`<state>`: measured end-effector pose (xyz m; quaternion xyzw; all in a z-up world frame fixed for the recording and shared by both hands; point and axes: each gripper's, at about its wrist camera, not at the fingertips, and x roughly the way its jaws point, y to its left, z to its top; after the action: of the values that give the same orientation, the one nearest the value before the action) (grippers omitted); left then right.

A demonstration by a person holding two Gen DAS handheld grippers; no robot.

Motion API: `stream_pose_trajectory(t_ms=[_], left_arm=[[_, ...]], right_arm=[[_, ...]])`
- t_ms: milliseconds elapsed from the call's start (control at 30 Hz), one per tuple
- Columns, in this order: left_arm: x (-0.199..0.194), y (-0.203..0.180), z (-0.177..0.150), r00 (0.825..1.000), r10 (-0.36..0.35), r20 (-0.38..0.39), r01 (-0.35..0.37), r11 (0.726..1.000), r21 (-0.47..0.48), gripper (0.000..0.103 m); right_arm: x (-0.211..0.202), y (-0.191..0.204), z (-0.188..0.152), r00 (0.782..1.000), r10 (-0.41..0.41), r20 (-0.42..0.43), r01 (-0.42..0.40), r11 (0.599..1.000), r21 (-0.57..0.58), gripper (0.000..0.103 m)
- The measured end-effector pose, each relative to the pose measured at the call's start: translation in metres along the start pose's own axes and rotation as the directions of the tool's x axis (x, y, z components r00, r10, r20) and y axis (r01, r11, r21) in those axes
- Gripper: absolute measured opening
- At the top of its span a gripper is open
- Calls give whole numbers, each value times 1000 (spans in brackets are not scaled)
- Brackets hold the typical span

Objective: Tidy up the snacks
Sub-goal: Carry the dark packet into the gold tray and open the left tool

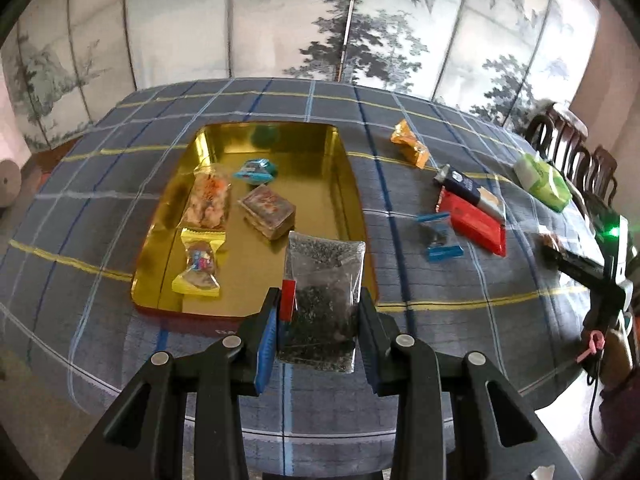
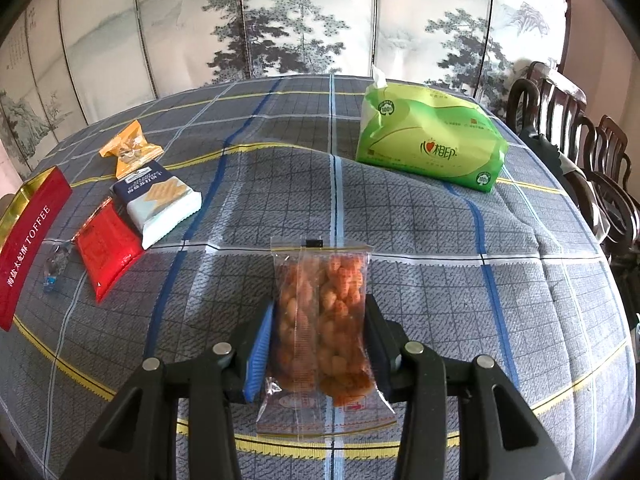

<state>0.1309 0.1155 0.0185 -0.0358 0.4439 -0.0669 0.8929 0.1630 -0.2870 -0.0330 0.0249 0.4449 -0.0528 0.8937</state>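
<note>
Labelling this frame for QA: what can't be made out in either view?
- Left wrist: dark-contents bag, lower sides hidden by the left hand-held gripper; contents too fine to identify.
- Left wrist: green object in the gold tin, blurred.
- Right wrist: red tin wall cut off by the left edge.
- Right wrist: small clear packet, too small to read.

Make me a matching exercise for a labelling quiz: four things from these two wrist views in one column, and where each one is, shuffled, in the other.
Things:
1. dark seed bag
2. orange snack bag
3. yellow-wrapped candy
4. green tissue pack

Places:
A. inside the gold tin
B. on the tablecloth, far right side
C. in the left gripper
D. in the right gripper

Pairs: 1-C, 2-D, 3-A, 4-B
</note>
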Motion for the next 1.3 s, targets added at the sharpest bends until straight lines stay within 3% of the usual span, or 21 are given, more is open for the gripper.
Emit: stream_pose_trajectory(t_ms=[433,733,1300], left_arm=[[12,39,17,999,36,-10,-37,997,-71,32],[43,23,48,999,12,-49,-14,999,-40,32],[116,17,120,991,72,-117,-77,997,-33,32]], right_arm=[[-1,-1,1,1000,8,2,-8,1000,6,44],[-1,-3,2,1000,16,3,-16,1000,9,44],[-1,-1,3,1000,21,3,-21,1000,7,45]])
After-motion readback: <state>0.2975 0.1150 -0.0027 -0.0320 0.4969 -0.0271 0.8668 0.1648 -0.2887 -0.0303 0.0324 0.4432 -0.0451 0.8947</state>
